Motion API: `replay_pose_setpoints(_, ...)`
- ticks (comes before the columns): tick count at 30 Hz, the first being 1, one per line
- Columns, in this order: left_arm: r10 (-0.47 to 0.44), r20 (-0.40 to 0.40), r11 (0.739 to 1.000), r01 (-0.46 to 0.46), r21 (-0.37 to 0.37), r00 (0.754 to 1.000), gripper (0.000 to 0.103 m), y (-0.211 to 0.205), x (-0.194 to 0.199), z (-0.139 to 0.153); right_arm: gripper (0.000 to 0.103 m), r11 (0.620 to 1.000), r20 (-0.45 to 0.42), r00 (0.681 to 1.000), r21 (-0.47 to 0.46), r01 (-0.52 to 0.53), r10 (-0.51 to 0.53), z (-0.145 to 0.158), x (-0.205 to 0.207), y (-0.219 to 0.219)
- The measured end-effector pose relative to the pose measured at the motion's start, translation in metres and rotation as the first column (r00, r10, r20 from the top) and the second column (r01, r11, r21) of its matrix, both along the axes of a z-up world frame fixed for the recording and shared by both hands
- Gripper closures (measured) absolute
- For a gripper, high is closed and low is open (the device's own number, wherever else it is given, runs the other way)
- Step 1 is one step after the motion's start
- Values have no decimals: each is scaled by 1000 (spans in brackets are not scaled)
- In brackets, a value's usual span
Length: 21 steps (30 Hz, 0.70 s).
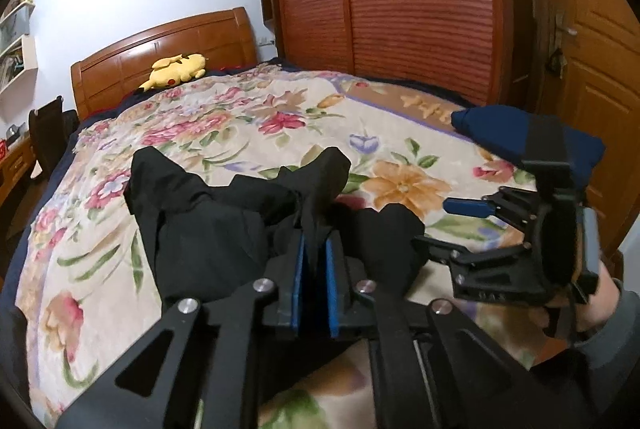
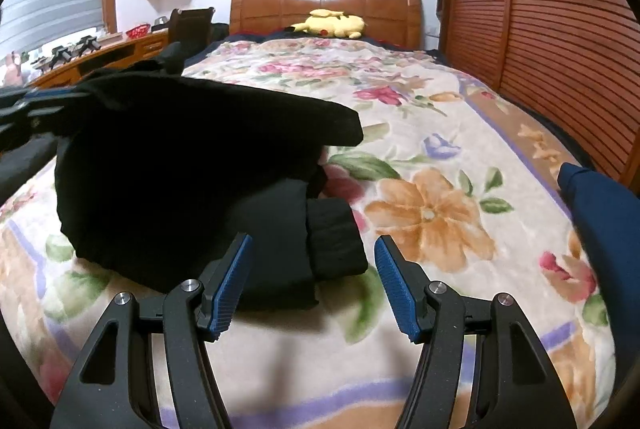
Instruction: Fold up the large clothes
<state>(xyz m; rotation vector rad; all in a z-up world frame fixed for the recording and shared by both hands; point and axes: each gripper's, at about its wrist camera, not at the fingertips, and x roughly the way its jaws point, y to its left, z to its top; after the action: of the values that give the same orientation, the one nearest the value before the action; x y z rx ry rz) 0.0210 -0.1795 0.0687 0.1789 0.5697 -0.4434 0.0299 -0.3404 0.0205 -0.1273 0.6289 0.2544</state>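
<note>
One black garment (image 1: 208, 229), one blue garment (image 1: 500, 133)

The left gripper (image 1: 316, 261), low in the frame's centre, has jaws nearly together with black cloth between them. The right gripper (image 2: 314, 281) gapes, empty.

Yellow plush toy (image 2: 330, 23) against wooden headboard (image 2: 280, 5), floral blanket (image 2: 440, 149)

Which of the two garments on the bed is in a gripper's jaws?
The black garment: a fold of it stands between the left gripper's narrow jaws. The blue garment lies apart near the bed's right edge, and the right gripper is open and empty.
</note>
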Motion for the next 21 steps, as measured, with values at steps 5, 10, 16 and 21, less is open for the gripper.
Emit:
replay_pose_setpoints(5,-6,36,996,9,-92,999,77,28,-26,17,38,1000,16,1000,20,7,-8,3,3,1)
replay_pose_setpoints(10,38,32,993,-34,-117,999,69,57,-32,18,38,1000,35,999,16,9,-10,9,3,4)
replay_pose_setpoints(16,122,35,988,-118,-96,992,67,99,-34,-8,38,1000,80,997,-18,11,-10,27,1,14)
replay_pose_setpoints(21,168,16,981,-165,-97,986,66,127,-29,-31,38,1000,111,993,-15,-25,27,54,7,35)
